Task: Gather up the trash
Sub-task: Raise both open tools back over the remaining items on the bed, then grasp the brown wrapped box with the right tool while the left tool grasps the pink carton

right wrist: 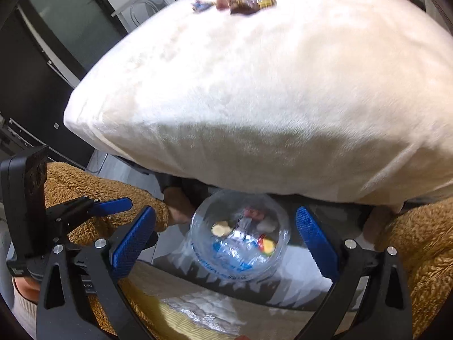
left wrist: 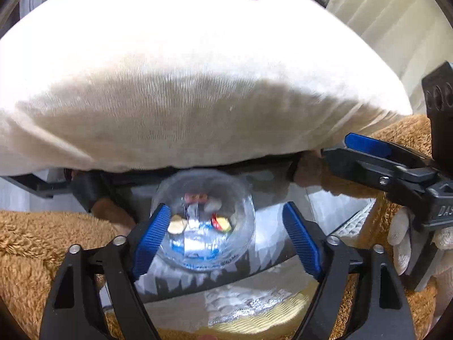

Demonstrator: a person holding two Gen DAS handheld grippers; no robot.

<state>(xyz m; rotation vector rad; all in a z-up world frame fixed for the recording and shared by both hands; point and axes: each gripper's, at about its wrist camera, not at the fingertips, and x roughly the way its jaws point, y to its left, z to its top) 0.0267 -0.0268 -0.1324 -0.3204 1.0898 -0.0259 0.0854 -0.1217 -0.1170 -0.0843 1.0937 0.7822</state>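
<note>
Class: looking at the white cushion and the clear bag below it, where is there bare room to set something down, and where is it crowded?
The white cushion is bare from its near edge up to the wrappers, which crowd its far edge. Below it, the clear bag of trash sits hemmed between both open claws, with brown fleece on both sides.

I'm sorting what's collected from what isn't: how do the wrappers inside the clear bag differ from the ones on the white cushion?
The wrappers in the clear bag are low and near, between the open grippers; the wrappers on the cushion lie far up on the white cushion. Bagged ones show yellow, red and blue; cushion ones look mostly brown. Both are small snack litter.
</note>
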